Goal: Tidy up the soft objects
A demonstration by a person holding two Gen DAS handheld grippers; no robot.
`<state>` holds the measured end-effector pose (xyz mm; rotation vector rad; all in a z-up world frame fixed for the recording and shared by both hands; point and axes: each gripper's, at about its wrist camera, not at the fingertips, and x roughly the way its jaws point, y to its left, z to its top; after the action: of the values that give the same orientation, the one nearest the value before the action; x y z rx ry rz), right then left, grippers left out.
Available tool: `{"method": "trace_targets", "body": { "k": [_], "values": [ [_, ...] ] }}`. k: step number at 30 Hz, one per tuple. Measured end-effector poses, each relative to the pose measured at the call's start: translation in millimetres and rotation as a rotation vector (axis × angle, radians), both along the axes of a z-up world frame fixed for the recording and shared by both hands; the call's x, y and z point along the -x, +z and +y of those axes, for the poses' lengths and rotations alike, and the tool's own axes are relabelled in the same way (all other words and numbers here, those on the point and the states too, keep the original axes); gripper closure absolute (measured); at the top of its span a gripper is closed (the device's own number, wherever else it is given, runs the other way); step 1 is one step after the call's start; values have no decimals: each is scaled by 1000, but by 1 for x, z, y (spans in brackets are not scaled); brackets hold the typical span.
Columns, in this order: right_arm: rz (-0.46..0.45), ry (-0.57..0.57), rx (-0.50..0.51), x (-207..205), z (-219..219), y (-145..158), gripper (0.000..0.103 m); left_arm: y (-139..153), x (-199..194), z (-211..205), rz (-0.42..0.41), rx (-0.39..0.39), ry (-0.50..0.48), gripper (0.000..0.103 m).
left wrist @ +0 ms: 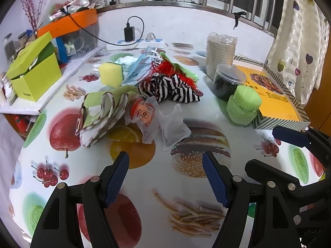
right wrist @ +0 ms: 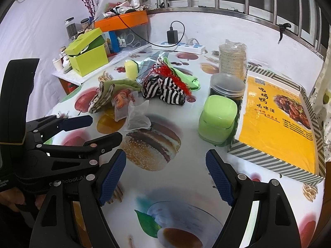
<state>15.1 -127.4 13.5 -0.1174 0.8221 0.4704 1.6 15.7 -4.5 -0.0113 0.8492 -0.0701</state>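
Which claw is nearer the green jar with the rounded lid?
Right, probably. The green jar sits just ahead of the open right claw, slightly to its right. The open left claw hangs farther over, with the jar well off to its right.

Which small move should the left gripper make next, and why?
Probably move the left gripper forward toward the white pouch, the soft item nearest to it. Both grippers are open and hold nothing, and the soft pile, with the striped cloth and the yellow sponge, lies farther back. The right gripper faces bare tablecloth.
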Motion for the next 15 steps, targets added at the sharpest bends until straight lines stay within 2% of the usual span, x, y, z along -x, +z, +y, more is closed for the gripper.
{"method": "trace_targets", "body": {
  "k": [15],
  "values": [
    [0, 16, 10, -4, 10, -1, 23, 0, -2, 11, -1, 8, 13, 29]
  ]
}}
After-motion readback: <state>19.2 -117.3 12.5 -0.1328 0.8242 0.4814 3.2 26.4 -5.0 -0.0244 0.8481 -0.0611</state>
